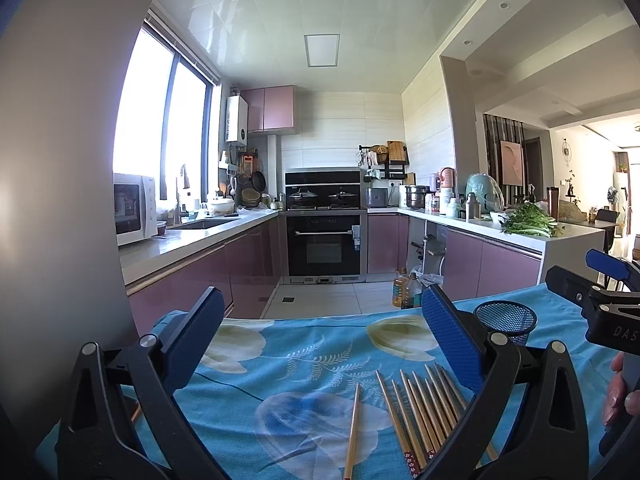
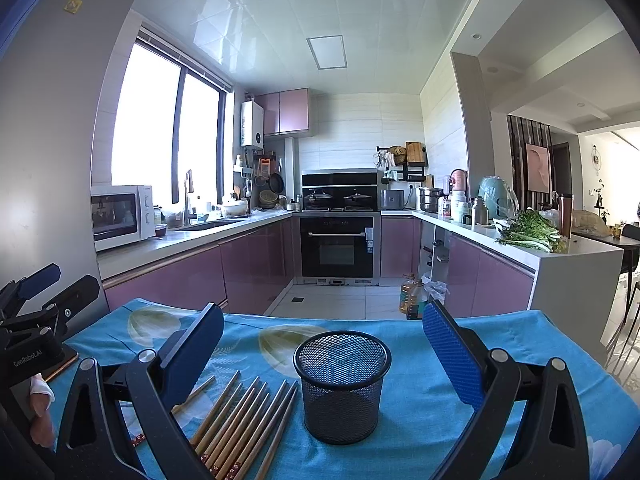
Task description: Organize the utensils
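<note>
Both tongs, left (image 1: 320,328) & right (image 2: 324,344), spread wide, holding nothing; chopsticks (image 2: 240,424) at 9 o'clock of mesh cup (image 2: 342,388) on tabletop (image 2: 500,332).

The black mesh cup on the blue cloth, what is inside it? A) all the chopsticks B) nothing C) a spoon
B: the black mesh cup stands upright and empty, while the chopsticks lie flat on the blue cloth beside it.
</note>
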Tool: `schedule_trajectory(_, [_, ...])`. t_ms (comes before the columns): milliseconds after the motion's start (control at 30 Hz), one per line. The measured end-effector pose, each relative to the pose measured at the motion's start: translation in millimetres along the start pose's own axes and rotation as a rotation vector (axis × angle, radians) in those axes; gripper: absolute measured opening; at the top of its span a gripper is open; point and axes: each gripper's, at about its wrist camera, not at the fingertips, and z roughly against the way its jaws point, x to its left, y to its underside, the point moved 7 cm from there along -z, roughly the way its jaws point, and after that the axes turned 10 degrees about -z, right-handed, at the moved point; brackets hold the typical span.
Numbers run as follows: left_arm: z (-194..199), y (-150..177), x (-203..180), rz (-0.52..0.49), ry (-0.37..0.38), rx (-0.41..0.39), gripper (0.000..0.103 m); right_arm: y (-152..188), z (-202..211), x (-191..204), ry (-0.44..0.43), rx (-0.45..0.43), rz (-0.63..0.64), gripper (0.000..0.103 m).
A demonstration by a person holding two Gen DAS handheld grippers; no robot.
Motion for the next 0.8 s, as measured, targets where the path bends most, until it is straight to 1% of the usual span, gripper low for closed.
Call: schedule_trajectory(800, [-0.1,0.9,-2.8,0.000,0.000,-0.004,0.097,2.5,-6.0,2.7,-0.010,0.013,0.000,0.096])
